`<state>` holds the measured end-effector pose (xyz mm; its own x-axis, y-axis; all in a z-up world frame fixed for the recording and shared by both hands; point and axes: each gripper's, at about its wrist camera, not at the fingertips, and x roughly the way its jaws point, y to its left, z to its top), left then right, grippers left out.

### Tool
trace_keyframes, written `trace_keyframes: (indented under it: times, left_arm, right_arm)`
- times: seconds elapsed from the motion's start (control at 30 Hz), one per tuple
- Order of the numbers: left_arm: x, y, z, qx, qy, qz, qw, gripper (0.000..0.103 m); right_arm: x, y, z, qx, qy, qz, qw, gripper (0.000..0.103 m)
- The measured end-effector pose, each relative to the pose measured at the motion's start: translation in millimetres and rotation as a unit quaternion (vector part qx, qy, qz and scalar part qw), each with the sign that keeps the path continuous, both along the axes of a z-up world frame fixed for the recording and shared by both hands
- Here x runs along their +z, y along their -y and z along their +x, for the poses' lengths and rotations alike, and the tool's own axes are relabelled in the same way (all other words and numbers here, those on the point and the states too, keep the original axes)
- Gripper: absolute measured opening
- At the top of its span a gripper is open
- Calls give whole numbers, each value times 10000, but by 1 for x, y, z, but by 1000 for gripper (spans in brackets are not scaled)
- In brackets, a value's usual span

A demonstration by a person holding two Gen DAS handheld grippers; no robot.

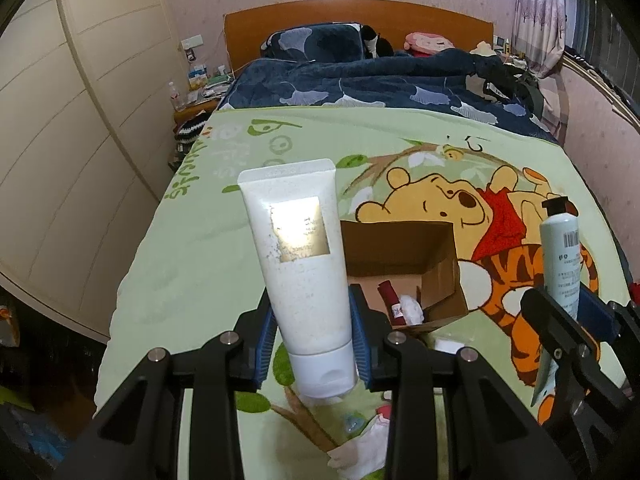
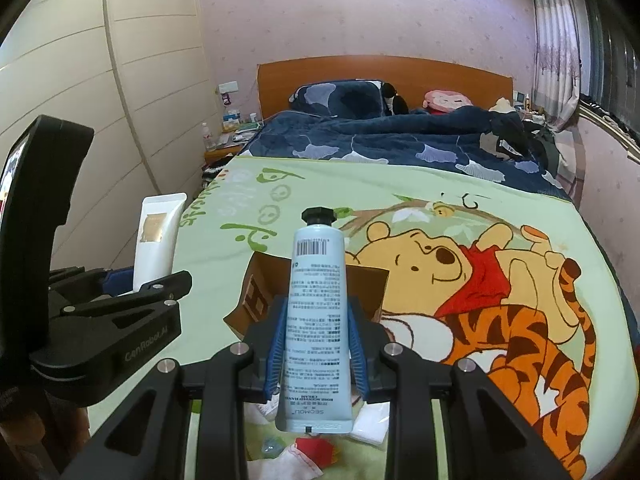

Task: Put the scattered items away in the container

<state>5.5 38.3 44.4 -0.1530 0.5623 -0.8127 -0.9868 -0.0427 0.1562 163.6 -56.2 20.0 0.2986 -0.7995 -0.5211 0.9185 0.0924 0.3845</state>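
My left gripper [image 1: 314, 340] is shut on a white tube [image 1: 298, 256] with a gold label, cap end down, held above the bed. The open cardboard box [image 1: 404, 256] stands just behind it to the right, with a red item [image 1: 390, 298] and white wrapping inside. My right gripper [image 2: 318, 354] is shut on a pale blue hand-cream tube [image 2: 316, 320], black cap up, in front of the box [image 2: 256, 300]. The blue tube also shows at the right in the left wrist view [image 1: 560, 256]; the white tube shows at the left in the right wrist view [image 2: 156, 236].
A green cartoon blanket [image 1: 192, 256] covers the bed. Small loose items lie under the grippers: white packets [image 2: 370, 426], a red piece [image 2: 316, 450], a white cloth [image 1: 360, 452]. A dark blue duvet [image 1: 360, 80] lies behind. A wardrobe [image 1: 60, 120] stands left.
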Motion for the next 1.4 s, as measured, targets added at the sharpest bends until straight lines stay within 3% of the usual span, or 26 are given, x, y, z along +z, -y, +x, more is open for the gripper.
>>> trace_keyframes:
  times: [0.43,1.4]
  left_arm:
    - [-12,-10,1,-56,7,-202,9998,34]
    - [-91,-79,-9,47,-33,-1228,9924,34]
  right_arm:
    - [-5,9,3,137,31,109,9998,29]
    - [-40,86,25,722,62,764,9944,29]
